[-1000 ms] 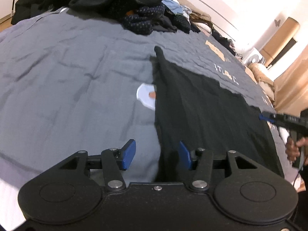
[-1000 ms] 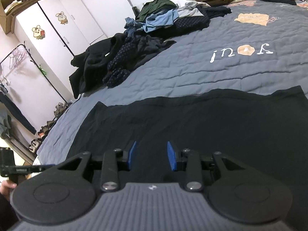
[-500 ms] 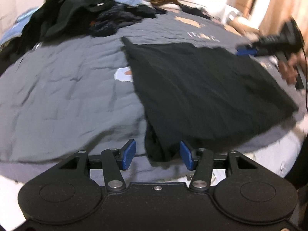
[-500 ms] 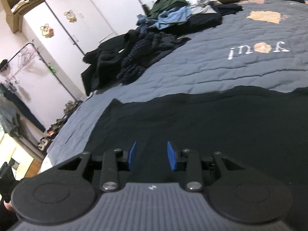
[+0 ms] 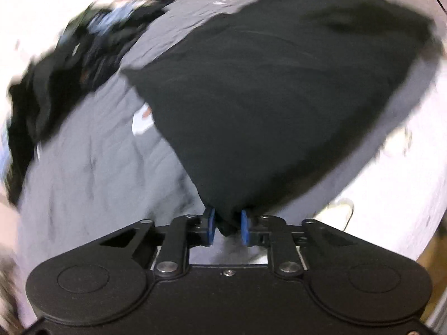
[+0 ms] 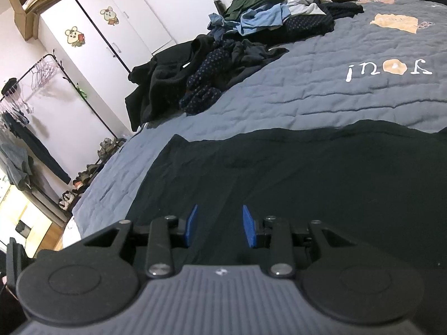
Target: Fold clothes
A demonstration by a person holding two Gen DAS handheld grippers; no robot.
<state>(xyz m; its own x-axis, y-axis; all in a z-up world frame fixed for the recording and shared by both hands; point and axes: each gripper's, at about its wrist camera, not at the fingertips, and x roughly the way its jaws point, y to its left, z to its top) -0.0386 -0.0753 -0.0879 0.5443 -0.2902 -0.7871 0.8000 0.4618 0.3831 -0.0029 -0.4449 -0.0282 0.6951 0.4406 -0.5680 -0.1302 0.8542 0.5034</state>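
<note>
Grey quilted bedspread fills both views, white lettering stitched on it far ahead of the right claw. Heap of unfolded clothes lies at the far side of the bed, well beyond both claws; white wardrobe and clothes rack stand off to the right claw's left.

Black garment spread flat on the bedspread. Left gripper: jaws closing, a bunched corner of the black garment pinched between the blue pads, cloth fanning out ahead of it. View blurred.

Right gripper: jaws apart, nothing between the pads, hovering over the garment's near part, which runs ahead and to both sides
</note>
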